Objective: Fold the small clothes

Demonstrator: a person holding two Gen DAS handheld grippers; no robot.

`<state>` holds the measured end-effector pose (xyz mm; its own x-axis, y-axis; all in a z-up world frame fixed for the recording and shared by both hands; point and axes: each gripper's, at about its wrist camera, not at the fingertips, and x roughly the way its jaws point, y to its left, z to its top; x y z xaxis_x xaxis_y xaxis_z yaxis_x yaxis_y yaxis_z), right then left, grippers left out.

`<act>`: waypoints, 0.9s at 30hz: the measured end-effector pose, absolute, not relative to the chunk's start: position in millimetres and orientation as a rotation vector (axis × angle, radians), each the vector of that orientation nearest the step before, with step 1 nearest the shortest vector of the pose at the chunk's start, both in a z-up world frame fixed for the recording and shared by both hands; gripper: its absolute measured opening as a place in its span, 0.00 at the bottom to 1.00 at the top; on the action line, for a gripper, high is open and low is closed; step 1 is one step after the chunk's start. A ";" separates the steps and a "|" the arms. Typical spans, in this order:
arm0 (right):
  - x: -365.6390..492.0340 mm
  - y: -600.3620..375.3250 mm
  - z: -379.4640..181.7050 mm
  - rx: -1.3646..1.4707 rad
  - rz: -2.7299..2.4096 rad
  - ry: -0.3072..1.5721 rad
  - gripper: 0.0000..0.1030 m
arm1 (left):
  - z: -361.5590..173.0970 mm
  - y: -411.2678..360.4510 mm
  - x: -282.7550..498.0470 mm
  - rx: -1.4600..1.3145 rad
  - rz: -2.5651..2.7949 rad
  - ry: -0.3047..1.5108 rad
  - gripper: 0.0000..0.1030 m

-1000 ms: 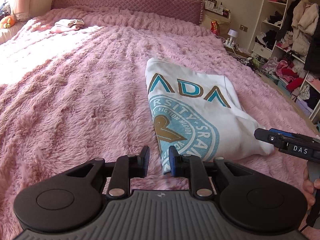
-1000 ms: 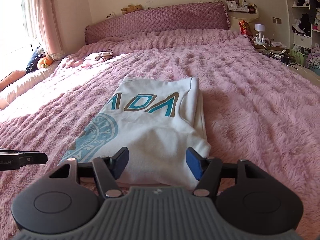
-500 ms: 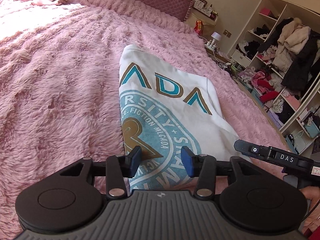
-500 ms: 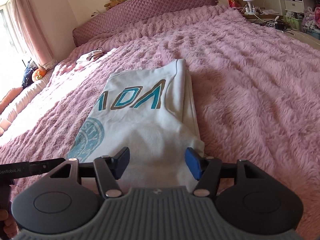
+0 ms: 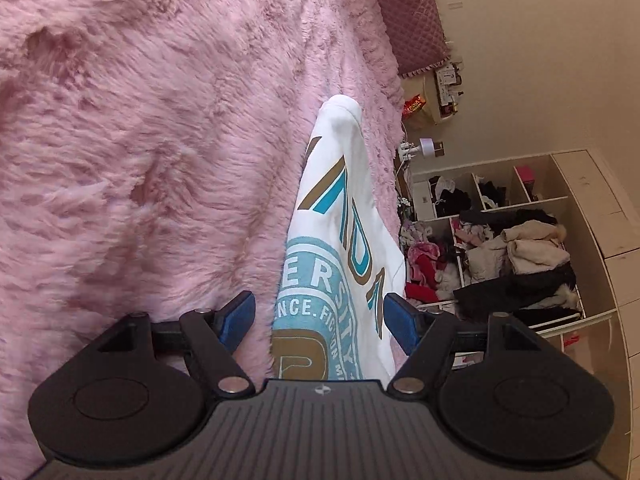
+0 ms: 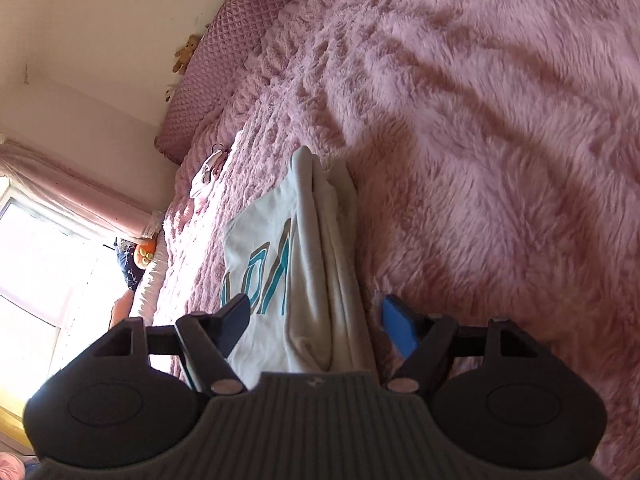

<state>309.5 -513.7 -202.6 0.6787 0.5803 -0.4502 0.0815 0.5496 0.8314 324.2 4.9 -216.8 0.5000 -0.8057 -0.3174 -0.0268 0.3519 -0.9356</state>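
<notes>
A white folded garment with a teal and gold print lies on the pink furry bedspread. My left gripper is open and rolled on its side, its jaws straddling the garment's near left edge. The garment also shows in the right wrist view, where its stacked folded layers face me. My right gripper is open and rolled the other way, its jaws on either side of the garment's near right edge. Neither gripper holds the cloth.
A small pale garment lies far up the bed near the quilted headboard. Open shelves stuffed with clothes stand beside the bed. A nightstand with a lamp is by the headboard.
Both grippers have rolled sideways and dropped to the garment's near edge. The left gripper has opened wide from nearly shut. The right gripper stayed open.
</notes>
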 end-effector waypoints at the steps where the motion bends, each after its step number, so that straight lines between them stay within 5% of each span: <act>1: 313.0 -513.6 -207.0 0.978 0.347 0.801 0.68 | -218.9 2.3 328.5 -1.112 -0.622 0.931 0.79; 11: 365.6 -480.4 -227.0 0.998 0.455 0.822 0.81 | -238.1 -43.3 392.6 -1.146 -0.702 0.989 0.82; 19: 392.4 -460.4 -229.9 0.963 0.471 0.849 0.80 | -236.8 -60.1 407.8 -1.098 -0.734 1.021 0.82; 20: 391.9 -461.1 -229.9 0.967 0.468 0.845 0.75 | -235.5 -60.0 407.5 -1.075 -0.733 1.031 0.78; 22: 389.4 -463.7 -231.2 0.959 0.419 0.849 0.55 | -233.8 -59.9 406.3 -0.999 -0.680 1.071 0.35; 23: 389.0 -464.3 -231.5 0.941 0.385 0.865 0.31 | -235.5 -57.4 403.8 -1.004 -0.675 1.080 0.32; 27: 389.8 -465.8 -226.6 0.952 0.341 0.902 0.21 | -224.4 -60.2 398.8 -0.991 -0.653 1.076 0.30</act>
<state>389.8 -465.8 -226.6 0.6017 0.6137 -0.5112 0.1216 0.5621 0.8181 398.8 -60.2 -224.4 0.3638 -0.8358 -0.4113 -0.0208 0.4342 -0.9006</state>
